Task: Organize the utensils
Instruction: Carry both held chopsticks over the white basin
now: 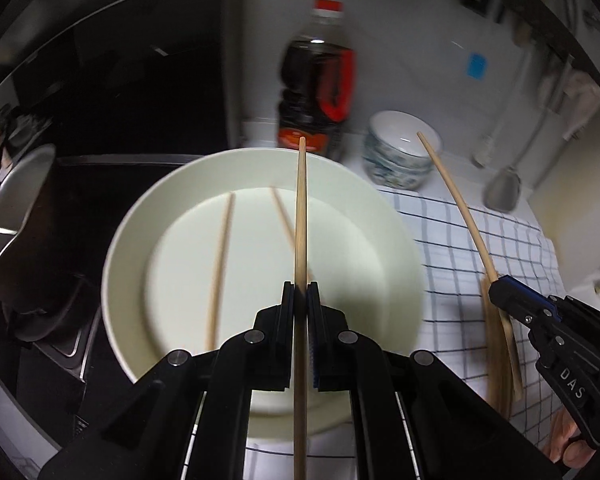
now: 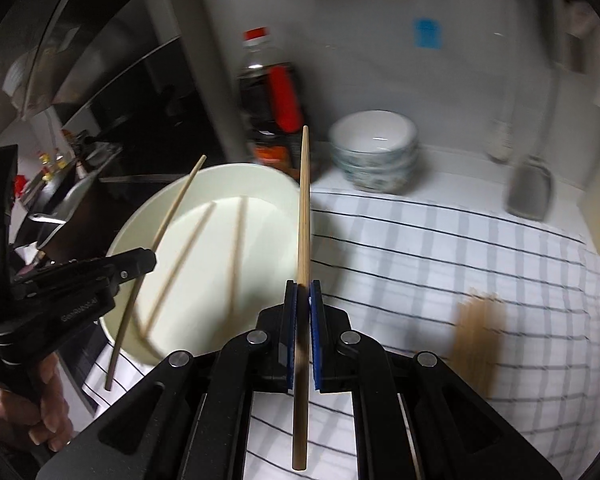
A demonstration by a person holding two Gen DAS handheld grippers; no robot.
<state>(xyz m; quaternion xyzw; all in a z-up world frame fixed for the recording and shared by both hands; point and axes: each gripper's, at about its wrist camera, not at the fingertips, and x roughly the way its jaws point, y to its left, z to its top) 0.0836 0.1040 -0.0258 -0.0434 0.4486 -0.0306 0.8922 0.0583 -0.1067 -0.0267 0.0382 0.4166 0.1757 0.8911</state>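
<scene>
Bottle [image 1: 316,80] & bowls [image 1: 400,156] behind plate [image 1: 124,232]

Two bare wooden chopsticks [image 1: 220,268] lie flat inside the white plate [image 1: 392,232] — spread apart at the near rim and closing toward the far rim. One more chopstick [image 1: 301,208] is raised above the plate, another [image 2: 304,204] above the checked cloth [image 2: 440,248] — each tilted, tip pointing away. A loose bundle of chopsticks [image 2: 478,340] rests on the cloth near its right edge.
</scene>
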